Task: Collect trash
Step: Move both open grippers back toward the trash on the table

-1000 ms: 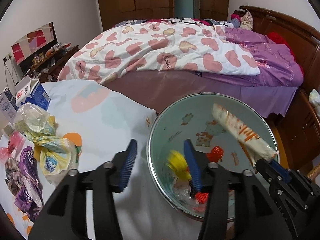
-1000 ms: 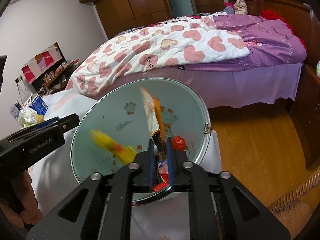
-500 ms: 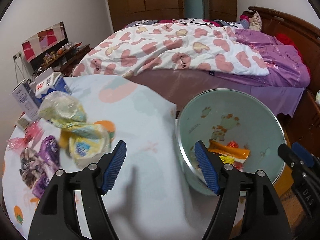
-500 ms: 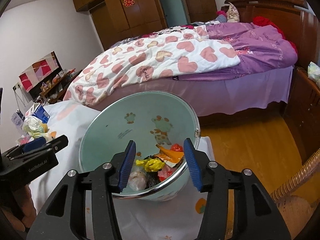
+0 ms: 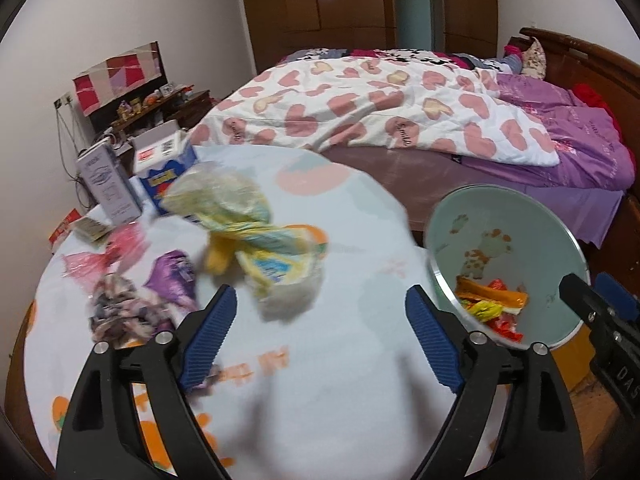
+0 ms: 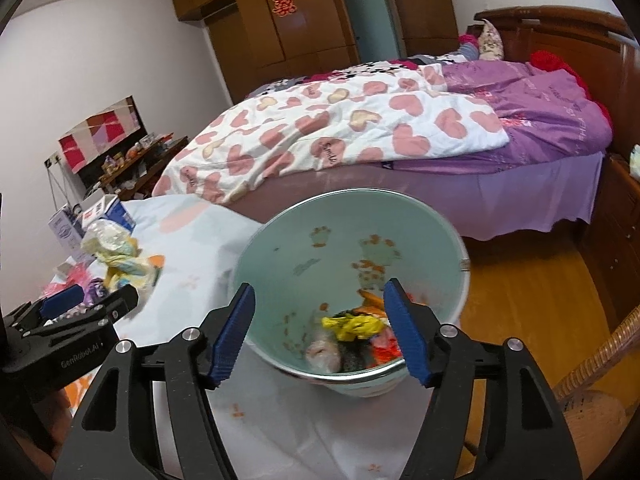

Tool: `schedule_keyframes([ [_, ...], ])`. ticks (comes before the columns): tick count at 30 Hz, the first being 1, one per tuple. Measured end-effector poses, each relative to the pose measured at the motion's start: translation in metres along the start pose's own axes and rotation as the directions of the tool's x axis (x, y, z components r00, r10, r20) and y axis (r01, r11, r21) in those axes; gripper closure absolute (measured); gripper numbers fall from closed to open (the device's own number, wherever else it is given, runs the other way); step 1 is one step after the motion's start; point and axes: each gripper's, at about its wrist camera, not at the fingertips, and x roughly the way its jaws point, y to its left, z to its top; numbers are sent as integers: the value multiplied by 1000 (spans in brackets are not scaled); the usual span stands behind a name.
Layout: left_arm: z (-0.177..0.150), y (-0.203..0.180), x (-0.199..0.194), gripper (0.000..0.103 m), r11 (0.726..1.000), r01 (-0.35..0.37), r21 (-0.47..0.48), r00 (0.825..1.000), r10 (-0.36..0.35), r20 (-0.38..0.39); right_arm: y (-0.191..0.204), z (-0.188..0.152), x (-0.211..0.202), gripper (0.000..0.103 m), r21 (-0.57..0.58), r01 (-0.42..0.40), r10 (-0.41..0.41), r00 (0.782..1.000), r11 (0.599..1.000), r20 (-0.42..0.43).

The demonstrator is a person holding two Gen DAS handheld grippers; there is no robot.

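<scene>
Now the yellow wrapper (image 6: 352, 327) lies in the bin (image 6: 280, 232), beyond the right hand-held gripper (image 6: 320, 336).

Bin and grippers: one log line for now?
left gripper: open, empty | right gripper: open, empty | bin: holds wrappers | table: trash remains

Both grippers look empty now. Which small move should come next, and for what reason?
Probably the left gripper should reach forward to the yellow crumpled bag on the table and close on it. Both grippers' jaws have just been opening and hold nothing; the right gripper hovers over the bin, where wrappers already lie. The bag is the nearest trash ahead of the left jaws.
</scene>
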Motion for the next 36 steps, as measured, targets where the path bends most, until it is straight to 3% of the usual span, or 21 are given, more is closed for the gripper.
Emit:
schedule_keyframes([
  [11, -33, 86, -11, 10, 993, -78, -92, 997, 76, -33, 62, -8, 9, 36, -87, -70, 67, 997, 994, -35],
  [20, -61, 164, -9, 10, 966, -148, -212, 987, 130, -93, 106, -13, 19, 36, -148, -130, 120, 990, 980, -73],
  [24, -68, 197, -8, 10, 947, -150, -285, 986, 122, -112, 125, -13, 25, 36, -187, -160, 145, 985, 969, -90],
  [30, -70, 221, -12, 10, 933, -133, -334, 989, 106, -99, 144, -9, 35, 36, -209, -193, 173, 979, 959, -109],
  [36, -60, 225, 4, 11, 943, -128, -306, 990, 103, -97, 164, -10, 40, 37, -238, -225, 201, 972, 945, -122],
])
